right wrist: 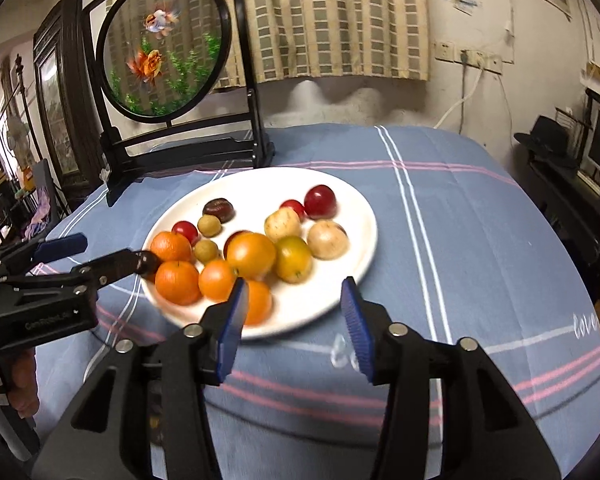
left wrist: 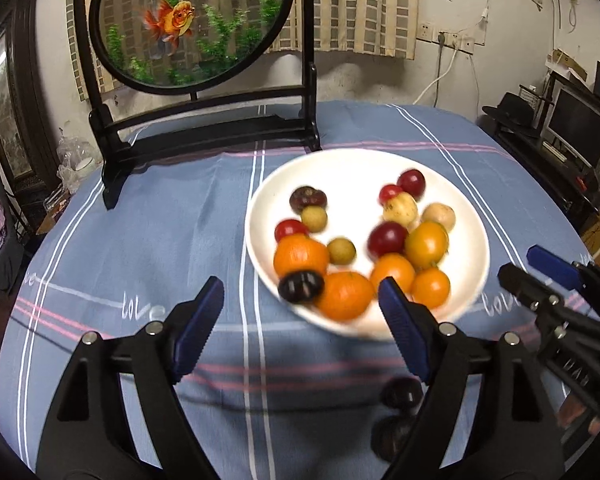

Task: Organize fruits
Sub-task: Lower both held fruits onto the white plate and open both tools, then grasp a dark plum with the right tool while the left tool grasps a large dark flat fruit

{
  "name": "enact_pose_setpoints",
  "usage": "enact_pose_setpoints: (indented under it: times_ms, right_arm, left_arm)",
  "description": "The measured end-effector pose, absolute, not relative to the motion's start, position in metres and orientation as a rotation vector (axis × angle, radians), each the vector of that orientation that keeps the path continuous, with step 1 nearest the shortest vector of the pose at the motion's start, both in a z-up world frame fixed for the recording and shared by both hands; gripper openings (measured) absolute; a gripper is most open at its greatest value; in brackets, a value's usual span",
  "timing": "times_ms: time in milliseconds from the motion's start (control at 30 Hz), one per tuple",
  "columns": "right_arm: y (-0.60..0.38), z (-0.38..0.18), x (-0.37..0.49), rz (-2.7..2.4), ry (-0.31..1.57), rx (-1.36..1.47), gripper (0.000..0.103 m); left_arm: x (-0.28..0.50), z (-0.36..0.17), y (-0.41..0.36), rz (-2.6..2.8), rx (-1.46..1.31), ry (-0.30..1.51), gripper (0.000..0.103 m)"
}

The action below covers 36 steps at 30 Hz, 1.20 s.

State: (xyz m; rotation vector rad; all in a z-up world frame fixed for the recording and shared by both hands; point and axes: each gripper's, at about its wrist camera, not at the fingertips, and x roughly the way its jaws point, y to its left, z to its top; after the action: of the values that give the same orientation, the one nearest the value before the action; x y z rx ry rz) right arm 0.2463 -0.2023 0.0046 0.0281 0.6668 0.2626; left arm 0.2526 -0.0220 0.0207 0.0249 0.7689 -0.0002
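Small round fruits (right wrist: 252, 258), orange, red, yellow, dark, heaped on round white plate (right wrist: 364, 220) just ahead of both fingertips, none gripped; left gripper (left wrist: 302, 322) spread wide, right gripper (right wrist: 296, 320) partly open, both empty, likely lining up picks.

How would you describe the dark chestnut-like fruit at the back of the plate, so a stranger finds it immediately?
Find the white plate on the blue striped tablecloth. At its far left edge, nearest the goldfish screen, lies the dark brown fruit. It is flattened and dull, unlike the small tan fruit beside it.
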Motion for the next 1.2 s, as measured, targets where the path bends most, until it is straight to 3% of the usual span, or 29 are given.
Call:
enact_pose_setpoints:
  times_ms: [467, 833, 900, 967, 1200]
  right_arm:
    - [-0.216, -0.013, 0.192, 0.288, 0.690, 0.070, 0.053]
    - [-0.219, -0.020, 0.186, 0.291, 0.693, 0.059, 0.053]
    - [-0.218, -0.021, 0.186, 0.292, 0.694, 0.051, 0.053]
    - [-0.218, -0.022, 0.186, 0.289, 0.694, 0.044, 0.053]
    - [-0.214, -0.026, 0.185, 0.291, 0.698, 0.016, 0.053]
  left_arm:
    - [0.182, -0.012, -0.050, -0.070, 0.068, 0.841, 0.082]
    - [0.177, -0.040, -0.082, -0.096, 0.122, 0.903, 0.082]
    - [0.177, -0.045, -0.086, -0.101, 0.138, 0.906, 0.076]
    - [0.178, -0.049, -0.088, -0.127, 0.150, 0.919, 0.048]
    - [0.172, -0.049, -0.080, -0.146, 0.152, 0.906, 0.048]
